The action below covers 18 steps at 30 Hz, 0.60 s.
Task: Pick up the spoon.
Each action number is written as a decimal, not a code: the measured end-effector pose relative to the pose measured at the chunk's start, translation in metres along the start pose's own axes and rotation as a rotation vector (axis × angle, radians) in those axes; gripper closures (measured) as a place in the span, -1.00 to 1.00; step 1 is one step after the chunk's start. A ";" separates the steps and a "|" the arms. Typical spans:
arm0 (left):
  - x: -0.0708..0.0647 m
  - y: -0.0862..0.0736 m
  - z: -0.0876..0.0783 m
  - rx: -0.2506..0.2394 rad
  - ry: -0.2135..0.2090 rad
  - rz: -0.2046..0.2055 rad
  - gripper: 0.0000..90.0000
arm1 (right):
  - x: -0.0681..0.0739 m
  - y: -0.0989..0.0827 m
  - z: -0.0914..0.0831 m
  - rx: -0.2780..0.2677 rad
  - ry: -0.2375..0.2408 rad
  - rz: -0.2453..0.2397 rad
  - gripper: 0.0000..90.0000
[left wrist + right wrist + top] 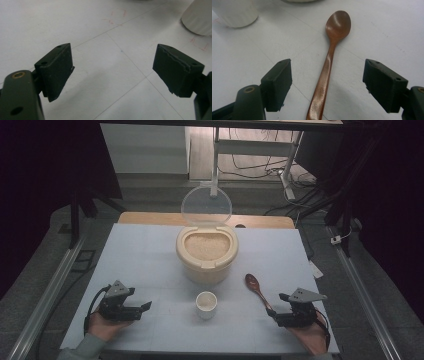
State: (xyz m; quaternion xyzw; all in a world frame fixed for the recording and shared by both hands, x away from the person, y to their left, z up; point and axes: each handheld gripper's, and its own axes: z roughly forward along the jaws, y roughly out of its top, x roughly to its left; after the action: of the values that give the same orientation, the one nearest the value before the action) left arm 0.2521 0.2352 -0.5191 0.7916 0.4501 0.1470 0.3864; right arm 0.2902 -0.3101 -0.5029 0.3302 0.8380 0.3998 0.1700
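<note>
My left gripper (145,306) rests with jaws apart, empty, the cup (206,304) just beyond. My right gripper (327,82) gapes astride the wooden spoon (329,57) handle; I'd lower squarely, then close mid-handle, keeping the bowl level.

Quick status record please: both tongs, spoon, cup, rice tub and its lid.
left tongs: open, nothing between, low over the table
right tongs: open, astride the spoon handle, not gripping
spoon: flat on the table, bowl toward the tub
cup: upright, between the tongs, in front of the tub
tub: holds rice
lid: swung up, open
</note>
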 end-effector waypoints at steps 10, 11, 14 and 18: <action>-0.002 0.000 0.000 0.008 0.009 0.014 -0.65 | 0.000 0.000 0.002 0.008 0.010 0.013 -0.46; -0.003 0.000 -0.001 0.005 0.013 0.016 -0.65 | 0.000 0.000 0.002 0.005 0.012 0.017 -0.45; -0.003 0.000 -0.001 0.002 0.019 0.023 -0.65 | 0.000 0.001 0.002 0.012 0.012 0.016 -0.45; -0.003 0.000 -0.001 0.003 0.023 0.027 -0.65 | 0.000 0.004 0.000 0.016 0.011 0.032 -0.43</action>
State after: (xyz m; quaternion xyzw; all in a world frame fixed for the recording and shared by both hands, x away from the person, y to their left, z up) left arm 0.2500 0.2327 -0.5178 0.7963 0.4440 0.1609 0.3780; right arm 0.2923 -0.3080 -0.4998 0.3425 0.8369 0.3974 0.1562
